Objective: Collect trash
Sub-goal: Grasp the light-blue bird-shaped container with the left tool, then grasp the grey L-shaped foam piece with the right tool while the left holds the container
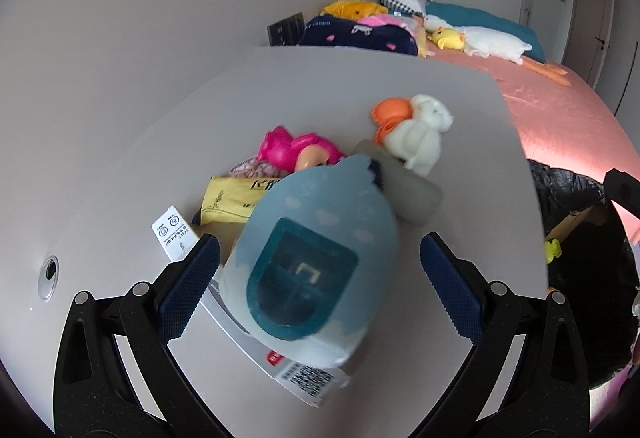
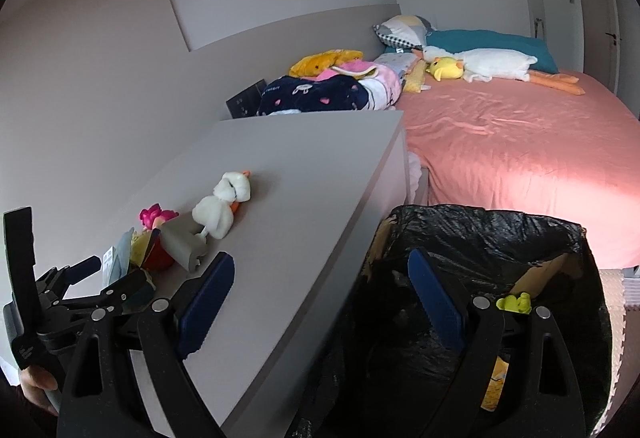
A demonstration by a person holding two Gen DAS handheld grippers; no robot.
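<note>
Left gripper (image 1: 320, 278), jaws spread, frames the blue packet (image 1: 316, 262) on the desk (image 1: 120, 166) (seemingly light, crushable; pinch its sides). Right gripper (image 2: 322, 302) gapes empty over the bin (image 2: 480, 234).

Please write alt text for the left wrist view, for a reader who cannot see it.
The open left claw frames a pale blue plastic package with a teal window, lying on a grey tabletop, without gripping it. Behind it lie a yellow printed packet, a pink plastic doll and a white plush duck with an orange bill; a pink-sheeted bed sits beyond.
</note>
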